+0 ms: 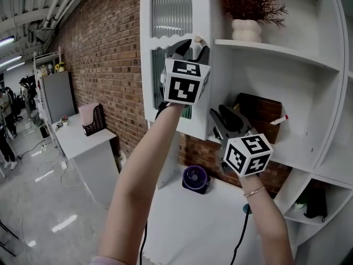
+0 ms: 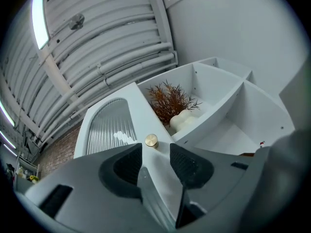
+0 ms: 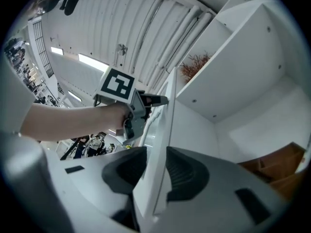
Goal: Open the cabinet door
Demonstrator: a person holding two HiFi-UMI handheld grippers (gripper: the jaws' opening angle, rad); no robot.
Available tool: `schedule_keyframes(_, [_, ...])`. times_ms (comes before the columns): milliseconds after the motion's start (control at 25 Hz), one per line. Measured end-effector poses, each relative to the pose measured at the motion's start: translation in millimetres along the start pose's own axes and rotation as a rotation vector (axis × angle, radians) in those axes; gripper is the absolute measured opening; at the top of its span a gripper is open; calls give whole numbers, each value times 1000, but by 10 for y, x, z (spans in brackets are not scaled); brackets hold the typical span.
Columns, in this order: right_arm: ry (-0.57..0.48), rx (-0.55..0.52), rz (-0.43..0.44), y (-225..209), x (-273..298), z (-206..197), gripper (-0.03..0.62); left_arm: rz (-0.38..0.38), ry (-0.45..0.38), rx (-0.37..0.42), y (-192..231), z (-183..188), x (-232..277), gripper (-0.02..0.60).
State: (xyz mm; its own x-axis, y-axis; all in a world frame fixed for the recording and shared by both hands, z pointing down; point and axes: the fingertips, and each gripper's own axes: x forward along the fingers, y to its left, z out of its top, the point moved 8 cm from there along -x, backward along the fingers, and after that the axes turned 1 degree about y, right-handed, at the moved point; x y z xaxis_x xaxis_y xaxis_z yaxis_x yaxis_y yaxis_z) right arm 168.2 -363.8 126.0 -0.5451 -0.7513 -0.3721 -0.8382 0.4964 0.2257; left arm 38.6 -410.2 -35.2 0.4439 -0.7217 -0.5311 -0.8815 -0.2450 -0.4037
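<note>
Cabinet door (image 1: 148,48) edge clamped in right gripper (image 3: 154,166), half-hiding one pad; left gripper (image 2: 156,161) spread, empty, under knob (image 2: 151,141).

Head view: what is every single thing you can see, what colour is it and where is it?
cabinet door: one, white with ribbed glass, upper middle, partly open
knob: one, gold, on the door
plant: one, reddish, in a white vase, top shelf
box: one, brown, middle shelf
fan: one, purple, on the white table
basket: one, black, far table at left
brick wall: one, red-brown, left
left gripper: one, grey, jaws open, by the knob
right gripper: one, grey, clamped on the door's edge, low down
</note>
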Motion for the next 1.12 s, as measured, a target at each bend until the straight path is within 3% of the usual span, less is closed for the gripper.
schedule_keyframes(440, [18,-7,-7,67,73,-113,115,-67,-69,-48,56,44,95,137])
schedule_keyframes(520, [22,-7,-8,79,78,-128,115,-64,-78,-69,100,49,98,75])
schedule_keyframes(1120, [33,32,-31,171,82,-170,117,-71,-93,-60,230,159,-129,78])
